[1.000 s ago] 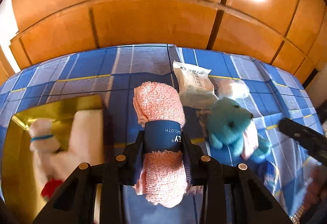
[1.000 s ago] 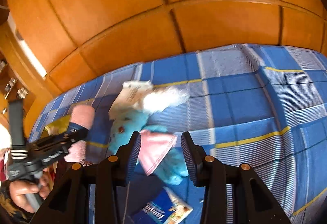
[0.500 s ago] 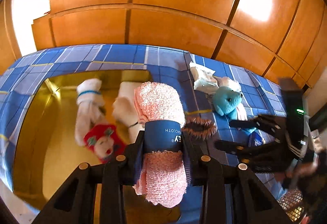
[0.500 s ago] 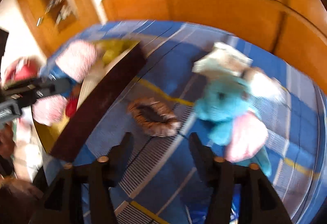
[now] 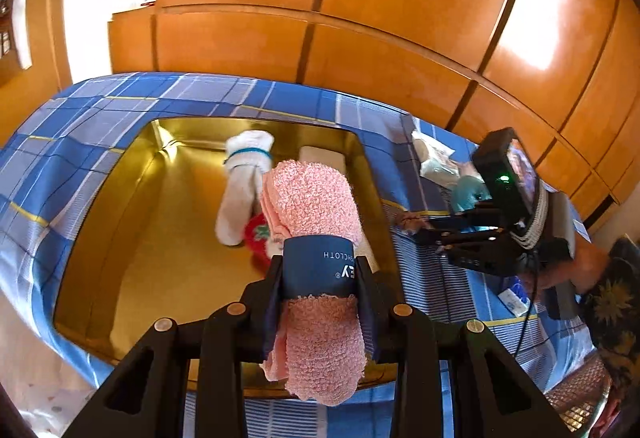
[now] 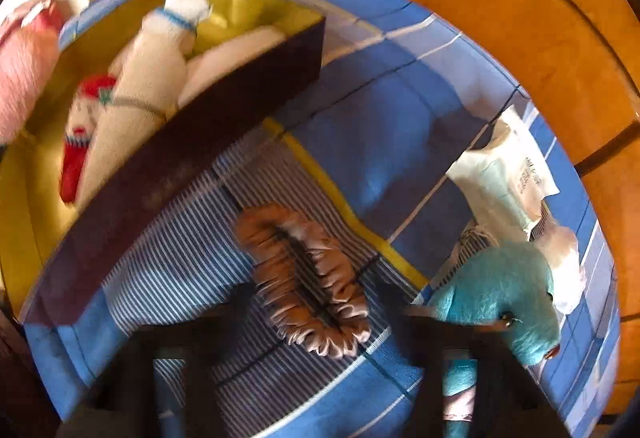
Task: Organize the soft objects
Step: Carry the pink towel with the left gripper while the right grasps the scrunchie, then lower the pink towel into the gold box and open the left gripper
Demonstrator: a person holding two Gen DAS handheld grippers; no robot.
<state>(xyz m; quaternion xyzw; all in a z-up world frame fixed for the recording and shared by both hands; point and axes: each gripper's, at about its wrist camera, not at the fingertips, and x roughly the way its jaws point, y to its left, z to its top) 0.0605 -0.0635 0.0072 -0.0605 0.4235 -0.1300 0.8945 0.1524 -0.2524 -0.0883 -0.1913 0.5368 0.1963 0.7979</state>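
My left gripper [image 5: 320,270] is shut on a rolled pink washcloth [image 5: 316,206] with a navy paper band, held above the gold tray [image 5: 120,198]. In the tray lie white rolled socks [image 5: 244,178], a red-and-white sock [image 5: 260,234] and a white item [image 5: 322,156]. My right gripper [image 6: 320,314] is open, low over a brown satin scrunchie [image 6: 304,278] on the blue plaid cloth; the scrunchie lies between its fingers. A teal plush toy [image 6: 500,298] lies just to the right. The right gripper also shows in the left wrist view [image 5: 436,234].
A white plastic packet [image 6: 504,174] lies beyond the plush toy. The tray's dark side wall [image 6: 192,158] stands left of the scrunchie. Wooden wall panels [image 5: 360,18] back the bed. A small blue packet [image 5: 514,298] lies at the right.
My left gripper carried the washcloth left and over the tray. My right gripper swung left from the teal toy and came down over the scrunchie.
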